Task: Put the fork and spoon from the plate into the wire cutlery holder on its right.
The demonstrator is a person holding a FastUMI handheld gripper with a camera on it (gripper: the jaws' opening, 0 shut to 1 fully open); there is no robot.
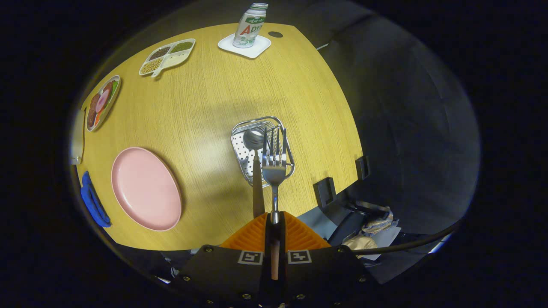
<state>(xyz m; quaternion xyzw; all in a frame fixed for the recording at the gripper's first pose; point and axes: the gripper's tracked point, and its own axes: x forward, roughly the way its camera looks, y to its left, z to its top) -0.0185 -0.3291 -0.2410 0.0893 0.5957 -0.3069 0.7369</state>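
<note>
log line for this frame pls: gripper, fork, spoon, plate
gripper: shut on fork | fork: held tines-forward above wire cutlery holder | spoon: in holder, handle toward fingers | pink plate: left of holder

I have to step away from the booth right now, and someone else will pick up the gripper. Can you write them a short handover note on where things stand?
Gripper: shut on the fork, held by its handle, tines pointing forward over the wire cutlery holder.
Spoon: already standing in the holder, bowl up.
Pink plate: to the holder's left on the table, nothing on it.
Done: spoon placed, fork lifted off the plate.
Left: lower the fork into the holder beside the spoon, open the fingers and pull back.
</note>
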